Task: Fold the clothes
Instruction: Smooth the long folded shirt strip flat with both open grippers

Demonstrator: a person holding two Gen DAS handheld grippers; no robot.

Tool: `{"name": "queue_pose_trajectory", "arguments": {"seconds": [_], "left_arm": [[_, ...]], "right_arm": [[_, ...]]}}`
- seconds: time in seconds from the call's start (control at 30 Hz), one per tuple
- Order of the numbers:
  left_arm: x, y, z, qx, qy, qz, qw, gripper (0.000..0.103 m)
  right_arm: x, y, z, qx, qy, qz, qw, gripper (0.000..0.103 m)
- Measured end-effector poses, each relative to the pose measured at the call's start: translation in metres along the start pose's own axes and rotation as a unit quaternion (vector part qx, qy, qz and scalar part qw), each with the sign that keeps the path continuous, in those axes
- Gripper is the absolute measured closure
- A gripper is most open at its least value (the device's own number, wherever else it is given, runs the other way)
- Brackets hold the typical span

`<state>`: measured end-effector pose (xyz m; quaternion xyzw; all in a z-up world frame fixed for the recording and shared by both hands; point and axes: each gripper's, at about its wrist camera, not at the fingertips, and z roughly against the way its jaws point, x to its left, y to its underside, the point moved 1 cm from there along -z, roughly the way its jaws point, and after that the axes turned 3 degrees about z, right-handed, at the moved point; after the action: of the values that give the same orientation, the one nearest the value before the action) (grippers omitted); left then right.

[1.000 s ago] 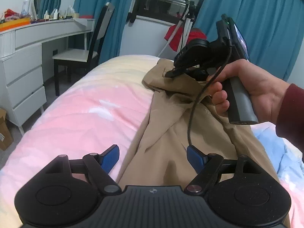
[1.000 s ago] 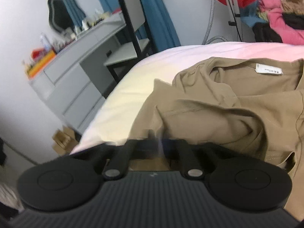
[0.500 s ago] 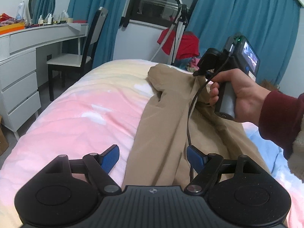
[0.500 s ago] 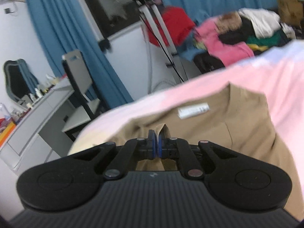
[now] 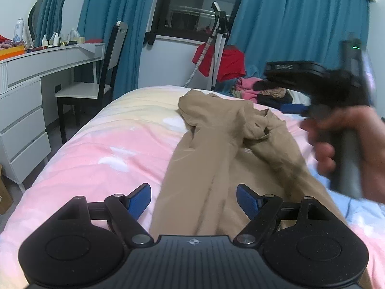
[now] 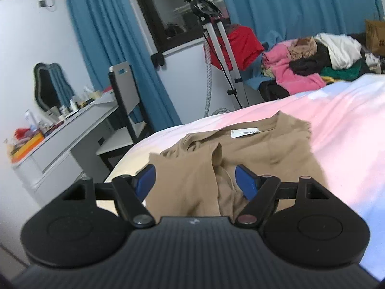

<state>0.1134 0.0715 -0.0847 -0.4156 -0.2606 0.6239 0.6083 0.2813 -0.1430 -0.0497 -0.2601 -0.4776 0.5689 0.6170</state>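
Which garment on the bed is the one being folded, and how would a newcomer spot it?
Start at the bed with the pink and pale cover. The shirt lies on it alone, loosely folded, a white label inside its collar. It is plain tan, unlike the bright heap of clothes beyond the bed.

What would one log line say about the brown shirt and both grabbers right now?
shirt: crumpled on bed, partly folded | left gripper: open, over shirt hem | right gripper: just opened, shirt released, nothing gripped

A rumpled tan shirt (image 5: 231, 144) lies on the pink-quilted bed (image 5: 115, 149).
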Motion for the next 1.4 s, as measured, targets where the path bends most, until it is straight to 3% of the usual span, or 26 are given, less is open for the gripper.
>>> {"name": "queue_pose_trajectory", "arguments": {"seconds": [0.27, 0.43, 0.53, 0.67, 0.83, 1.03, 1.2, 1.3, 1.37, 1.4], "left_arm": [[-0.016, 0.005, 0.035, -0.01, -0.004, -0.018, 0.9998, 0.022], [-0.026, 0.02, 0.035, 0.05, 0.02, 0.011, 0.9985, 0.022], [-0.036, 0.032, 0.032, 0.072, -0.004, -0.008, 0.9973, 0.023], [-0.034, 0.041, 0.038, 0.087, -0.063, -0.024, 0.994, 0.023], [-0.011, 0.046, 0.059, 0.118, -0.118, -0.009, 0.986, 0.023], [0.021, 0.042, 0.078, 0.173, -0.137, 0.048, 0.9742, 0.025], [0.046, 0.045, 0.083, 0.224, -0.13, 0.122, 0.9582, 0.036], [0.052, 0.042, 0.087, 0.234, -0.143, 0.128, 0.953, 0.043], [0.053, 0.041, 0.088, 0.246, -0.146, 0.12, 0.9508, 0.061], [0.051, 0.041, 0.089, 0.251, -0.144, 0.111, 0.9507, 0.064]], "right_arm": [[-0.016, 0.016, 0.119, -0.001, 0.007, 0.033, 0.999, 0.028], [-0.026, 0.058, 0.197, -0.004, -0.003, 0.044, 0.999, 0.028], [-0.04, 0.086, 0.222, 0.007, -0.001, 0.025, 1.0, 0.028], [-0.054, 0.101, 0.237, 0.017, 0.01, 0.002, 1.0, 0.028], [-0.071, 0.104, 0.242, 0.014, 0.006, -0.031, 0.999, 0.028], [-0.089, 0.109, 0.234, 0.034, -0.008, -0.067, 0.997, 0.028], [-0.101, 0.11, 0.227, 0.045, -0.022, -0.104, 0.993, 0.028], [-0.106, 0.113, 0.224, 0.052, -0.027, -0.119, 0.991, 0.028], [-0.11, 0.116, 0.223, 0.057, -0.028, -0.128, 0.99, 0.028], [-0.111, 0.116, 0.222, 0.06, -0.029, -0.133, 0.989, 0.028]]}}
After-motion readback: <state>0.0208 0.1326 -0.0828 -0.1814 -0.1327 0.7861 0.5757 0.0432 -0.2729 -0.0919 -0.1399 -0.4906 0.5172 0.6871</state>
